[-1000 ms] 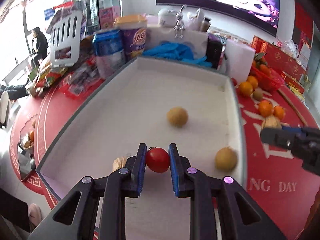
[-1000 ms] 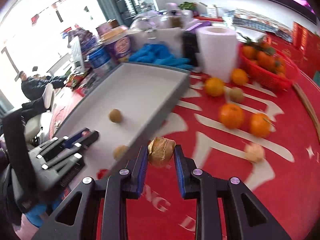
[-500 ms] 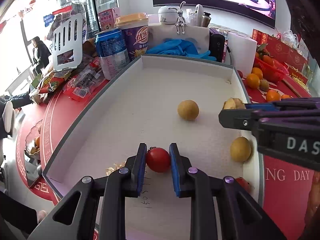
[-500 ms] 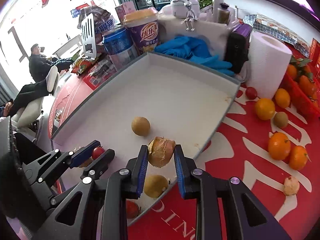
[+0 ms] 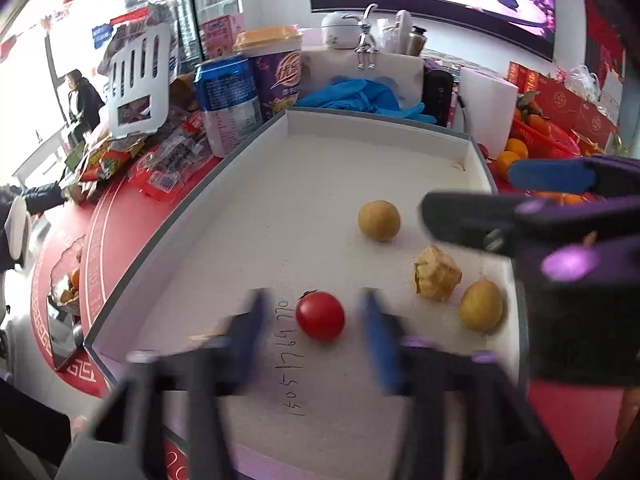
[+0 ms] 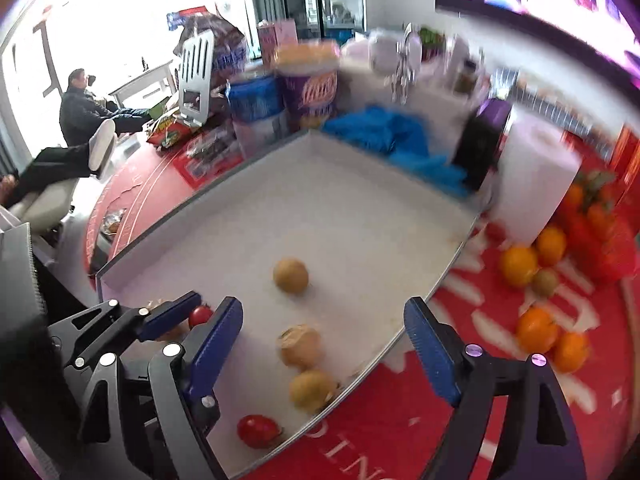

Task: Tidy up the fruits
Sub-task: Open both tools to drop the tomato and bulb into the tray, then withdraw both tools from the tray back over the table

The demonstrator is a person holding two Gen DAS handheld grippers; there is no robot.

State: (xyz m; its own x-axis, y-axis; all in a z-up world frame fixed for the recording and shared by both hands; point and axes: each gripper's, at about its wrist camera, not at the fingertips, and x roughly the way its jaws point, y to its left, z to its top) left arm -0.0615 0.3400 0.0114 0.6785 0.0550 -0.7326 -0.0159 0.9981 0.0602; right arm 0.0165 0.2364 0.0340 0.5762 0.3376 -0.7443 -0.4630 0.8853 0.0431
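Note:
A white tray (image 5: 384, 128) with a grey rim holds the fruit. A red cherry tomato (image 5: 320, 316) lies on its floor between the blurred fingers of my left gripper (image 5: 316, 328). Those jaws are opening and no longer touch it. My right gripper (image 6: 322, 304) hangs above the tray's near right side, its jaws opening wide. A papery husked fruit (image 6: 300, 346) lies free on the floor below them. Two round yellow fruits (image 6: 291, 275) (image 6: 312, 390) and a second tomato (image 6: 258, 431) also rest in the tray. The right gripper (image 5: 468, 190) reaches in from the right in the left wrist view.
Several oranges (image 6: 536, 330) and a kiwi (image 6: 546, 282) lie on the red tablecloth right of the tray, by a red basket (image 6: 600, 232) and a paper roll (image 6: 532, 184). Blue gloves (image 5: 360, 94), a can (image 5: 228, 100) and a cup (image 5: 276, 68) crowd the far side. A person (image 6: 80, 112) sits far left.
Both grippers went from shut to open. The left let go of the tomato on the tray floor. The right swung left over the tray and dropped the husked fruit into it.

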